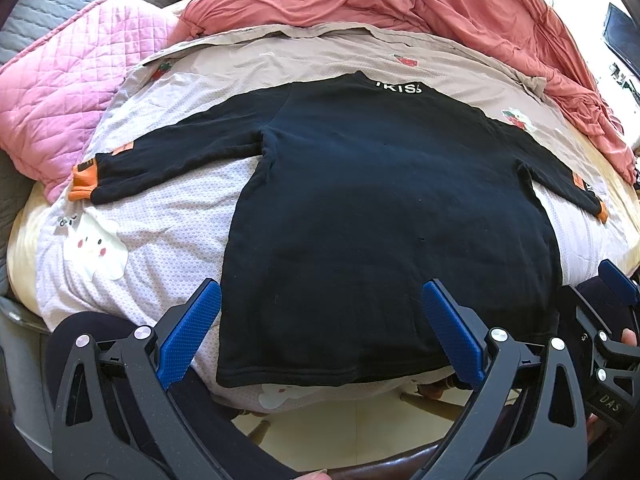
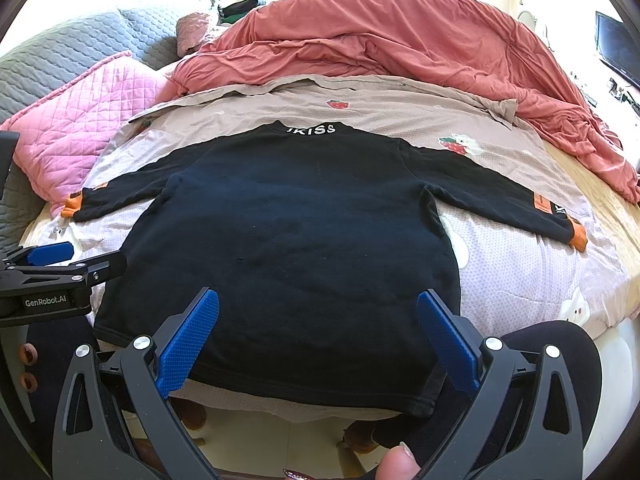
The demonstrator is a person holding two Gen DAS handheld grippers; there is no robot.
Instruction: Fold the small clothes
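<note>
Black sweater is laid flat on the bed, hem at the near edge, sleeves spread (orange cuffs). Left gripper and right gripper are held spread wide above the hem, nothing gripped.

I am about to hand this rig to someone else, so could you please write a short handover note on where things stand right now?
Left claw: open, empty, poised over the hem at the near edge of the bed.
Right claw: open, empty, likewise at the hem.
The black long-sleeved sweatshirt with orange cuffs lies flat, face down, on the patterned mesh bed cover, both sleeves spread out, collar away from you.
Done: garment laid out and smoothed.
Left: every fold; no sleeve is turned in yet.
</note>
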